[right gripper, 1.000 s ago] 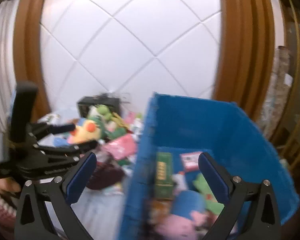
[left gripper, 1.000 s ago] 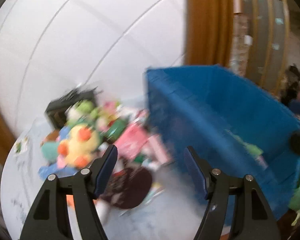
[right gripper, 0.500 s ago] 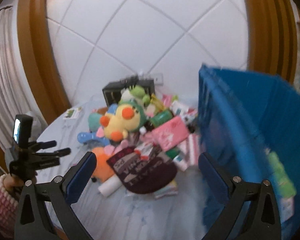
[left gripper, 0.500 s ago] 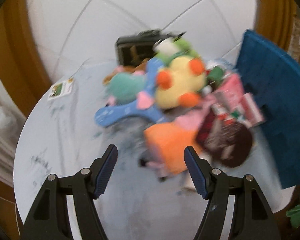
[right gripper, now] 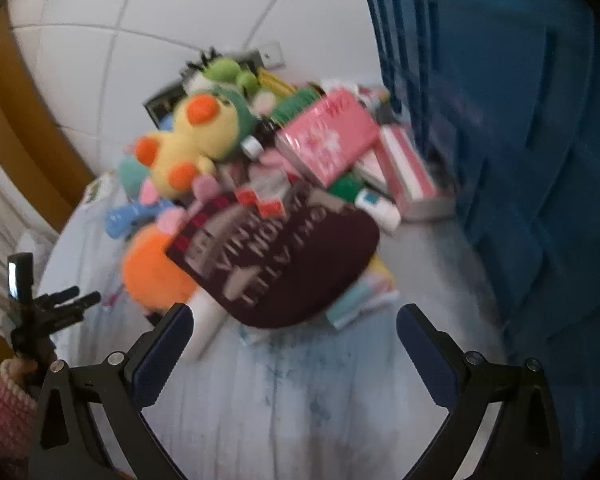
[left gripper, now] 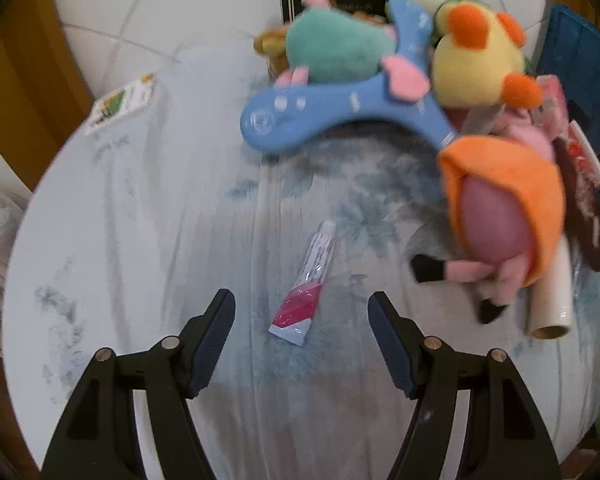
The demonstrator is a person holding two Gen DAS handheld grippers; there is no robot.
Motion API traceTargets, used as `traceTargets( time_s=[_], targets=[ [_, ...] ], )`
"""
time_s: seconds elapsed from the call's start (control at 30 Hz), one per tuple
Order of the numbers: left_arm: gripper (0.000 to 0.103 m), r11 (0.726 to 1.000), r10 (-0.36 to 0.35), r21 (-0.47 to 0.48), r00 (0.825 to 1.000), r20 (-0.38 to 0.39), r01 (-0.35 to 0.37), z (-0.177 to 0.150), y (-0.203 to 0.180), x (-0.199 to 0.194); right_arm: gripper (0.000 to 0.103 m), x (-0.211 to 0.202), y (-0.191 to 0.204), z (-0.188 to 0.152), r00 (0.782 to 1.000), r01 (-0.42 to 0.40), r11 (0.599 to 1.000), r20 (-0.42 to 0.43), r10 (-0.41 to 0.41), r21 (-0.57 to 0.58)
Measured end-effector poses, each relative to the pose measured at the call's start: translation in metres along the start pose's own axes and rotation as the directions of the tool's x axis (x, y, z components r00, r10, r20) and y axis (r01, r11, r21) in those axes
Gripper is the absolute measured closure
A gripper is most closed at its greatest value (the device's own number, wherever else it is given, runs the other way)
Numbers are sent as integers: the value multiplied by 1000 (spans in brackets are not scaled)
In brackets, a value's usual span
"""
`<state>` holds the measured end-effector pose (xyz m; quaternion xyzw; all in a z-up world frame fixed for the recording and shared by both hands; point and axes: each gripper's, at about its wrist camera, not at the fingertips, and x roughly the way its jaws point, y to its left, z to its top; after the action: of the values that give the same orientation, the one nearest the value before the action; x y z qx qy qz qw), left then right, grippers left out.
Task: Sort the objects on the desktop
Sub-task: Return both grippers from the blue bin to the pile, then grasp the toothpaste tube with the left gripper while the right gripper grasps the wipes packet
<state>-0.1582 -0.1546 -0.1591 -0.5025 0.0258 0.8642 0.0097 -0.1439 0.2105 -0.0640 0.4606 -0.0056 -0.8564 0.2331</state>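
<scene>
the left tongs (left gripper: pixel 301 314) have dropped over the table, released, a small tube (left gripper: pixel 305 285) lying between their tips.

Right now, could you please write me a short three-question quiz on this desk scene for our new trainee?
1. True or false: the left gripper is clamped on the small tube.
2. Which thing lies on the table apart from the pile, just ahead of the left gripper? A) small tube B) dark red cap C) pink box
3. Fill in: in the right wrist view, the blue ____ stands to the right of the pile.

Key: 1 false, its jaws stand open and the tube lies free; 2 A; 3 crate.
</scene>
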Motion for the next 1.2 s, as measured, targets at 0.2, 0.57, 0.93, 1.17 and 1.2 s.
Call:
traceTargets(
  time_s=[0.2, 0.57, 0.93, 1.17, 1.2],
  targets=[
    [48, 999, -36, 26, 999, -14, 37, -4, 2, 25, 0, 46, -2, -20, 996, 18, 999, -90, -13, 49],
    [77, 995, -99, 7, 994, -35, 99, 4, -3, 35, 8, 109, 30, -23, 983, 40, 999, -179, -45, -28],
    [85, 990, -137, -23, 990, -34, 136, -8, -16, 11, 50, 127, 42, -15, 973, 33, 996, -227, -50, -77],
    [85, 987, -162, -8, 986, 28, 162, -25, -40, -39, 52, 86, 39, -38, 965, -48, 998, -261, 36, -41],
    [85, 986, -165, 2, 986, 40, 165, -27, -45, -47, 52, 79, 40, -39, 966, -54, 997, -255, 41, -47]
  ],
)
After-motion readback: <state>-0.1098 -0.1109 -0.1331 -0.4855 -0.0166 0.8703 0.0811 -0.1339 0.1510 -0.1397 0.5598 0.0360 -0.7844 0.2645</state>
